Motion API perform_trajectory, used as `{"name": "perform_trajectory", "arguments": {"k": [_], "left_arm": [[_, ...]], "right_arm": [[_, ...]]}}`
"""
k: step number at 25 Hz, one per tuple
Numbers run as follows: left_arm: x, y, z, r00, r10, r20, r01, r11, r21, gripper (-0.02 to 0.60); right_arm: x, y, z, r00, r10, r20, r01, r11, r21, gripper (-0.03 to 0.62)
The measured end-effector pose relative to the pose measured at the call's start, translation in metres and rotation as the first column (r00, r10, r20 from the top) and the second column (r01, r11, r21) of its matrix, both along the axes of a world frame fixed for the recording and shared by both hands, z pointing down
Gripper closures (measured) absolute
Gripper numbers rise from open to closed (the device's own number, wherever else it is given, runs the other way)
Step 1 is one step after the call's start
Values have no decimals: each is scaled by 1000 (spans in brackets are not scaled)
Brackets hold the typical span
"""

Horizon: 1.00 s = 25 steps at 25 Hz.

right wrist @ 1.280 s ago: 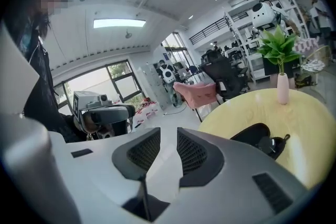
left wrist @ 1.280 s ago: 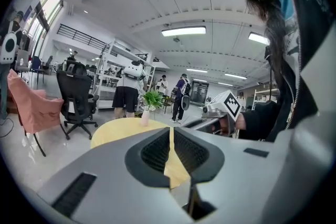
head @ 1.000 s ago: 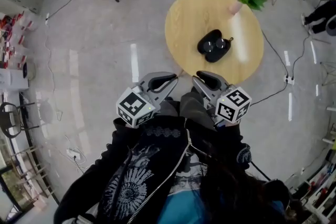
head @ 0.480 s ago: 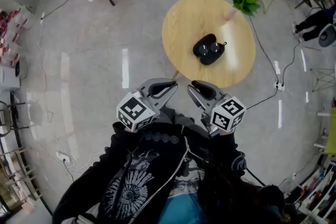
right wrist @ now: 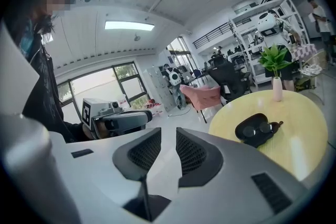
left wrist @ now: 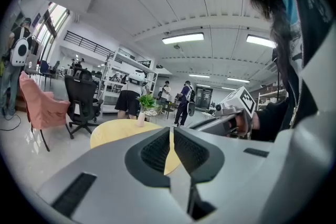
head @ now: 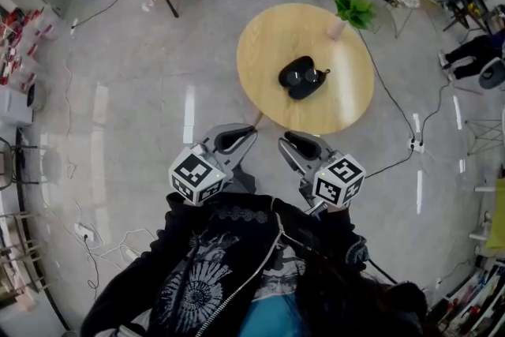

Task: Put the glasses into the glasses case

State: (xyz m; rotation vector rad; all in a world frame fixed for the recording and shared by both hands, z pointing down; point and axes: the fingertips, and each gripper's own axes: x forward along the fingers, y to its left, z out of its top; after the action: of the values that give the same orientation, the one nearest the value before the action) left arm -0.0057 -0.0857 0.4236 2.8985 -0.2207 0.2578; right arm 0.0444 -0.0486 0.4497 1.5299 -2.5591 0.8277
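Right gripper [head: 289, 148] shifted, glasses [head: 302, 76] on glasses case [head: 303, 91]

The glasses [head: 306, 75] lie on the glasses case [head: 290, 84] in the middle of the counter [head: 264, 51], a potted plant [head: 351, 10] at its far right edge. The left tool [head: 249, 131] and right tool [head: 283, 143] sit abreast before its near edge.

Round wooden table [head: 264, 83], glasses [head: 305, 76] lying on black glasses case [head: 293, 83], potted plant [head: 352, 10] at the rim
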Motion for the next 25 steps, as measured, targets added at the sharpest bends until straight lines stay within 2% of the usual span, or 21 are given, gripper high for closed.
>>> {"name": "perform_trajectory", "arguments": {"k": [5, 10, 16, 25], "left_arm": [[11, 54, -4, 1000, -22, 5, 22, 1000, 22, 552], [18, 113, 1, 999, -39, 18, 39, 999, 12, 552], [27, 180, 9, 999, -26, 35, 26, 1000, 3, 552], [17, 226, 9, 998, -41, 48, 39, 999, 26, 552]], "right_arm": [[10, 50, -3, 1000, -20, 2, 20, 999, 25, 502], [17, 105, -4, 999, -42, -13, 42, 999, 32, 502], [24, 166, 5, 999, -40, -12, 41, 999, 22, 505], [8, 205, 7, 996, -71, -47, 73, 996, 58, 516]]}}
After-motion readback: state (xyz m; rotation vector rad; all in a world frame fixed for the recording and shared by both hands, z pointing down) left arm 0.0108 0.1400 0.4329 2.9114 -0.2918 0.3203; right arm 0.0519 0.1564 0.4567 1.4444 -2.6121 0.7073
